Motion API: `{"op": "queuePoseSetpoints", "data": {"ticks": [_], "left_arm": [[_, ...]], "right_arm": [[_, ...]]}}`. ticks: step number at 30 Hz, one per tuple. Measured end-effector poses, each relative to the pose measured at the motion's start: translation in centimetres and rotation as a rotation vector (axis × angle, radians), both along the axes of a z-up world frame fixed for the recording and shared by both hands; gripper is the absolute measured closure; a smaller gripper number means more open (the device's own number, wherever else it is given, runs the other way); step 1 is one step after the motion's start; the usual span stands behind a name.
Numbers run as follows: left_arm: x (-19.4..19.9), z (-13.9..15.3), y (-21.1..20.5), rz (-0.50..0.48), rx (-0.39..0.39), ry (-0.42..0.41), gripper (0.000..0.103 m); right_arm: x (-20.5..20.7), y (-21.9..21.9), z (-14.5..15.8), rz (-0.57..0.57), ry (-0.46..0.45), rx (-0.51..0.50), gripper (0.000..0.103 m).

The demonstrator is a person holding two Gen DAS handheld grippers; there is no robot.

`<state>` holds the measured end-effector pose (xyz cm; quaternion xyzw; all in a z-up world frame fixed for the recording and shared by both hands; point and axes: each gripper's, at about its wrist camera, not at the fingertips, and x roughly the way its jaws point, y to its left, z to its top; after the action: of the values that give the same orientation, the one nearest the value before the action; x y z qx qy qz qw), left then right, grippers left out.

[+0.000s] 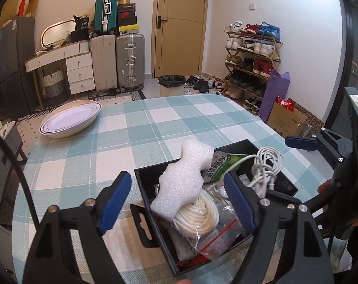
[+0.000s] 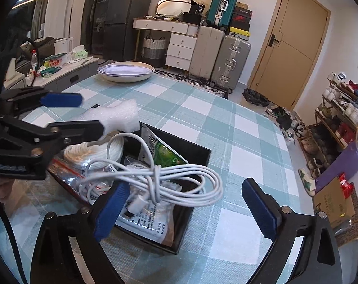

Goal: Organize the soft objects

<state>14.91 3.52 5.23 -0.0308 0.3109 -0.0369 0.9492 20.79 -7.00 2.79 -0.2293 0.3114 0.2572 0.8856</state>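
Note:
A black open box (image 1: 148, 179) (image 2: 198, 151) stands on the checked tablecloth. In it lie a white foam piece (image 1: 183, 177) (image 2: 117, 116), a coiled white rope (image 1: 200, 213) (image 2: 84, 153), a tangled white cable (image 1: 266, 168) (image 2: 160, 175), a green sachet (image 1: 219, 165) (image 2: 164, 153) and clear zip bags (image 1: 217, 236). My left gripper (image 1: 179, 201) is open, its fingers on either side of the foam and rope above the box. My right gripper (image 2: 186, 206) is open and empty, just over the box's near corner by the cable.
A stack of white oval plates (image 1: 70, 120) (image 2: 125, 71) sits at the table's far side. Beyond the table are suitcases (image 1: 117, 61), a drawer unit (image 1: 79, 71), a door, a bin (image 1: 172, 81) and a shoe rack (image 1: 250, 54).

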Motion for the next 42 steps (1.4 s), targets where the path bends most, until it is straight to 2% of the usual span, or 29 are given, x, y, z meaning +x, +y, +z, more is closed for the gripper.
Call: {"op": "queuePoseSetpoints", "data": {"ticks": [2, 3, 4, 9, 11, 18, 23, 30, 34, 42], "left_arm": [[-0.5, 0.3, 0.0, -0.01, -0.018, -0.008, 0.021], [-0.8, 0.5, 0.0, -0.013, -0.02, -0.013, 0.018], [-1.0, 0.6, -0.1, -0.011, -0.016, -0.015, 0.011], [-2.5, 1.1, 0.0, 0.011, 0.003, -0.037, 0.0], [-3.0, 1.1, 0.2, 0.019, -0.001, -0.047, 0.0], [-4.9, 0.8, 0.5, 0.061, 0.009, -0.057, 0.0], [-6.4, 0.1, 0.5, 0.091, 0.021, -0.065, 0.0], [-7.7, -1.5, 0.2, 0.152, 0.047, -0.086, 0.0], [-8.1, -2.2, 0.4, 0.176, 0.021, -0.102, 0.0], [-8.4, -2.5, 0.7, 0.205, 0.02, -0.14, 0.0]], "right_arm": [[-0.1, 0.0, 0.1, -0.002, 0.004, -0.001, 0.005], [-0.3, -0.1, 0.1, -0.003, 0.001, -0.004, 0.005], [-0.4, -0.1, 0.2, -0.005, -0.002, -0.003, 0.005], [-1.3, -1.0, 0.9, -0.013, -0.005, 0.041, 0.004], [-1.8, -1.7, 1.3, -0.012, -0.012, 0.078, 0.002], [-4.1, -4.9, 2.7, 0.032, -0.01, 0.326, 0.001], [-5.4, -6.2, 2.8, 0.05, -0.016, 0.404, 0.001], [-6.8, -7.6, 1.8, 0.024, -0.042, 0.436, 0.001], [-7.4, -7.8, 1.3, 0.022, -0.067, 0.433, 0.001], [-8.2, -7.5, 0.6, 0.033, -0.105, 0.42, 0.001]]}}
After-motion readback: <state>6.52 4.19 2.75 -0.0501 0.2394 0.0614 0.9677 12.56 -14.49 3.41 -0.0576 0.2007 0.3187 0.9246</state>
